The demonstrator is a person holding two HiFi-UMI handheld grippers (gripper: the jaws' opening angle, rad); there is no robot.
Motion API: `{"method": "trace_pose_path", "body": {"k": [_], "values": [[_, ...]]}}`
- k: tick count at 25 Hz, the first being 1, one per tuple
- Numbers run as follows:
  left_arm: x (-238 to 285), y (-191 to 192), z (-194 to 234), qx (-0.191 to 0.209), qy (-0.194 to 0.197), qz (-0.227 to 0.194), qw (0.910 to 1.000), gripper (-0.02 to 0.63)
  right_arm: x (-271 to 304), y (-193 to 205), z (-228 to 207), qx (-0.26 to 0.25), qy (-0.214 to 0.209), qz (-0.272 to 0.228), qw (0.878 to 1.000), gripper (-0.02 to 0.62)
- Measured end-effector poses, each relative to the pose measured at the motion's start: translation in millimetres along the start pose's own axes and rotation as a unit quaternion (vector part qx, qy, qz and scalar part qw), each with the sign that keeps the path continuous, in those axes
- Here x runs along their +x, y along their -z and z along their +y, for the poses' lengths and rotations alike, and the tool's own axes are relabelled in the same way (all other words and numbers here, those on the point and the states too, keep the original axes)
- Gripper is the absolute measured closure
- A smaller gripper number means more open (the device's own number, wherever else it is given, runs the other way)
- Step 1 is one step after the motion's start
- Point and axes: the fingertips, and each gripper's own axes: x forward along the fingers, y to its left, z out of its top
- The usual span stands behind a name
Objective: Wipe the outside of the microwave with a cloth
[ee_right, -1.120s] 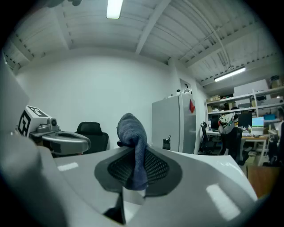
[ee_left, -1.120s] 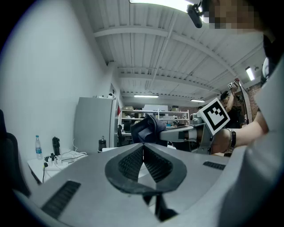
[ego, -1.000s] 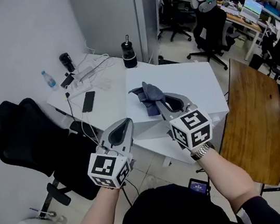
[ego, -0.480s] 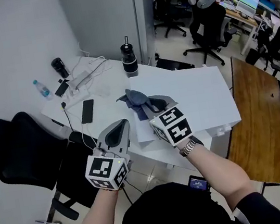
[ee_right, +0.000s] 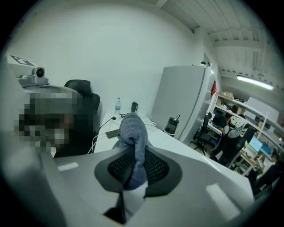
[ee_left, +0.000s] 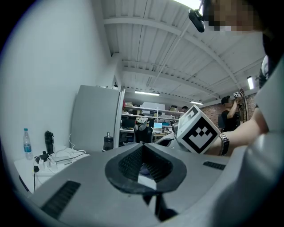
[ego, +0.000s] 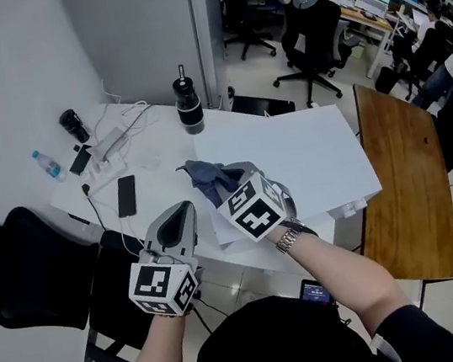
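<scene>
The microwave [ego: 299, 152] shows from above as a white box with a flat top, in the middle of the head view. My right gripper [ego: 225, 181] is over its near left corner, shut on a grey-blue cloth [ego: 201, 174]. In the right gripper view the cloth [ee_right: 133, 131] stands bunched up out of the jaws of the right gripper [ee_right: 132, 170]. My left gripper [ego: 183, 212] is lower left of the microwave, in front of the table edge, shut and empty. In the left gripper view the pads of the left gripper [ee_left: 143, 155] meet with nothing between them.
A black tumbler [ego: 188, 105] stands by the microwave's far left corner. On the white table to the left lie a phone [ego: 126, 195], a power strip with cables [ego: 111, 140] and a water bottle [ego: 47, 165]. A black chair [ego: 19, 268] is at the left, a wooden table [ego: 401, 182] at the right.
My right gripper has moved left and down with the cloth, toward the microwave's near left corner. The left gripper has drifted left and a little lower, still shut.
</scene>
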Motion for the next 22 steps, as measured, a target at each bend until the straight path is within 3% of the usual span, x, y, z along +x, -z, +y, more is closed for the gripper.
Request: {"method": "trace_pose_path", "body": {"k": [9,22], "values": [[22,-7,-6,-0.002,0.028,-0.006,0.9996,0.601,-13,19,-34,0.013,0.034,0.019,0.999,0.546],[52,-30,-62,0.024,0.063,-0.009,0.9977,0.600,-58,68,-96,0.047,0.074,0.031,0.996,0.546]]}}
